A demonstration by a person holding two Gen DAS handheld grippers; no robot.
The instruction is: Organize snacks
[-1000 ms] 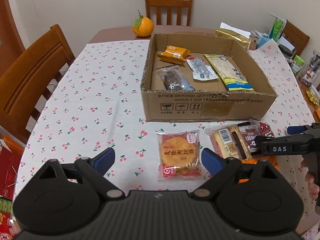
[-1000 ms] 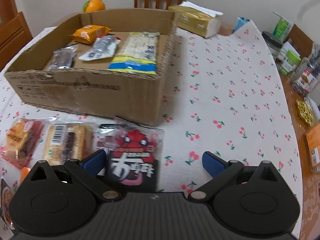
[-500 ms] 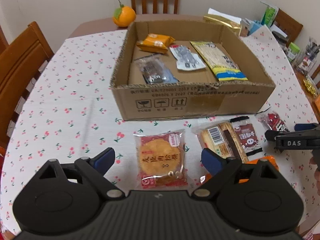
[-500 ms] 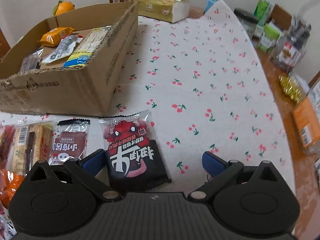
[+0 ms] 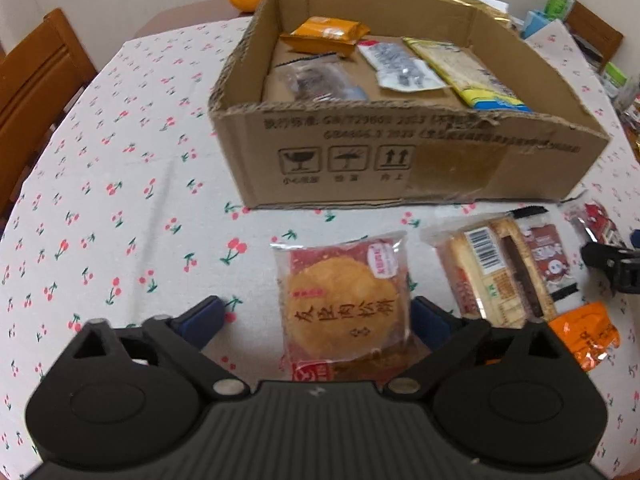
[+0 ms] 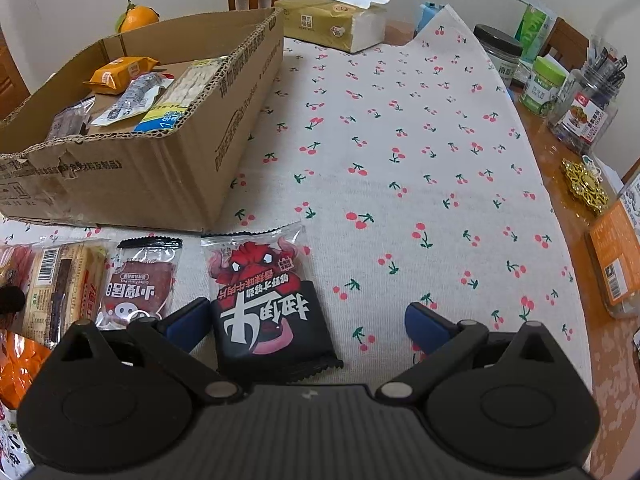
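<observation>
Left gripper (image 5: pixel 316 320): jaws apart, empty, low over the desk with the red-wrapped round cake packet (image 5: pixel 344 304) lying between them; that looks like its pick.
Right gripper (image 6: pixel 306 322): jaws apart, holding nothing; the black-and-red bull packet (image 6: pixel 266 304) lies flat just inside its left finger, so the gripper probably needs to shift left a little to straddle it.
Snacks left outside: a loose row along the near side of the cardboard box (image 5: pixel 400 168), close to its front wall: the cake packet, a clear-wrapped biscuit pack with a barcode (image 5: pixel 492 276), a small dark-red jerky packet (image 6: pixel 138 284), the bull packet, and an orange wrapper (image 5: pixel 584 332) nearest of all.
Box: low-walled and open-topped, already holding an orange pouch (image 5: pixel 326 34), a dark clear bag, a white sachet and a long yellow-and-blue pack, all towards its far and right parts (the near-left floor is bare cardboard, likely room for more).
Edges: the front wall stands between row and box floor, so I would judge each packet must be lifted over that ragged rim, not slid.
Open room: wide bare cherry-print cloth (image 6: pixel 400 152) to the right of the box; jars and an orange carton crowd the far right desk edge.
</observation>
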